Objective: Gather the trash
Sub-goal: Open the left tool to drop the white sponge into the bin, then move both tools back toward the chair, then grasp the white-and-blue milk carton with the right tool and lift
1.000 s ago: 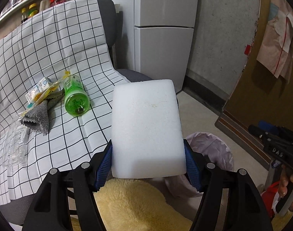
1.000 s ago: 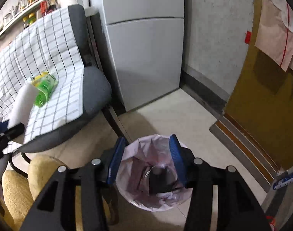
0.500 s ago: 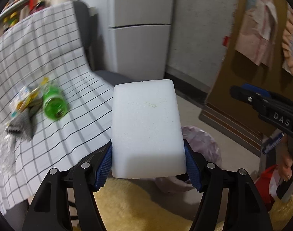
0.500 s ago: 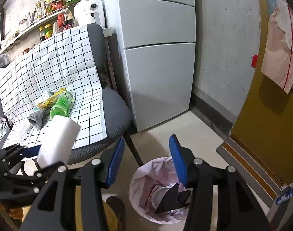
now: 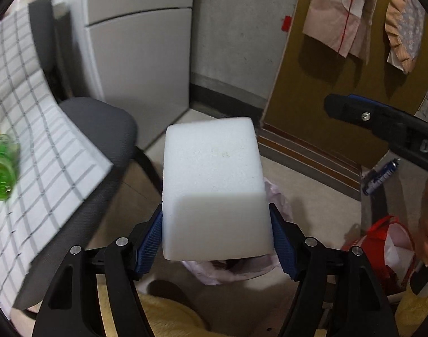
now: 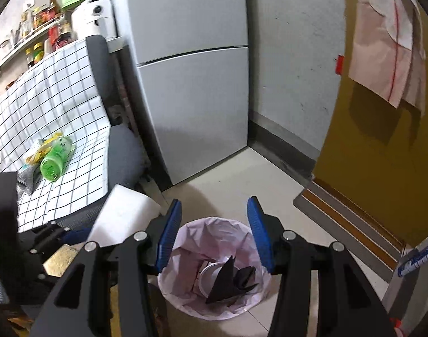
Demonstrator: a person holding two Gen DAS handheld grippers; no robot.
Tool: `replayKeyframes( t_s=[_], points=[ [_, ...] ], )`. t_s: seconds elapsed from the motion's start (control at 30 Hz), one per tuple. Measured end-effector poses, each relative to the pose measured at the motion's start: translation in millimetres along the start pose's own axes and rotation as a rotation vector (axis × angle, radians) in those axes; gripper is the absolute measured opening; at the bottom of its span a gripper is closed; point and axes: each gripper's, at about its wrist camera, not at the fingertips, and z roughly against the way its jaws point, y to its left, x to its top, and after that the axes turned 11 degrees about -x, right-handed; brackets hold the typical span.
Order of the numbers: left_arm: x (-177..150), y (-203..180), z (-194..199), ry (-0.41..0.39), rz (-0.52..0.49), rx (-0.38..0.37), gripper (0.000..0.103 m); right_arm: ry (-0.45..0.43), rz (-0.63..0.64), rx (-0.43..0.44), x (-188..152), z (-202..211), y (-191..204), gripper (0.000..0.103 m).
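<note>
My left gripper is shut on a white foam block and holds it above the near rim of the trash bin with a pink liner. The block shows in the right wrist view, left of the bin. The bin holds black scraps and a metal lid. My right gripper is open and empty above the bin. A green bottle, yellow wrappers and a grey rag lie on the checked cloth over the chair.
A grey fridge stands behind the bin. A brown door with hung cloth is at the right. A red bag and a blue can sit at the right. A shelf of jars is at the upper left.
My left gripper has swung right with the foam block, away from the chair and over the bin. My right gripper has risen and tilted up above the bin, still open.
</note>
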Motion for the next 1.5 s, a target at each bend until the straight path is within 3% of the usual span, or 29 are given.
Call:
replayKeyframes(
  t_s=[0.23,0.37,0.5,0.8,1.0,1.3,1.5],
  points=[
    [-2.5,8.1,-9.2,0.015,0.022,0.006,0.075,0.012,-0.021,-0.008,-1.5,-4.1,-8.9,0.048],
    [-10.3,23.2,14.5,-0.017,0.052,0.076,0.075,0.013,-0.011,0.014,-0.9,-2.7,1.0,0.048],
    [-29.2,50.2,45.3,-0.048,0.153,0.126,0.075,0.022,0.018,0.057,-0.1,-2.3,21.8,0.048],
    [-71.1,104.1,125.7,-0.121,0.323,0.342,0.075,0.034,0.122,0.246,-0.5,3.7,100.4,0.048],
    [-101.2,144.7,177.1,-0.178,0.420,0.483,0.075,0.055,0.244,0.376,-3.3,5.1,176.3,0.048],
    [-132.1,199.3,244.5,-0.255,0.573,0.633,0.075,0.026,0.402,0.492,16.5,15.5,271.8,0.048],
    [-138.0,226.8,272.5,-0.277,0.632,0.684,0.075,0.003,0.474,0.547,33.1,17.9,329.4,0.048]
  ],
)
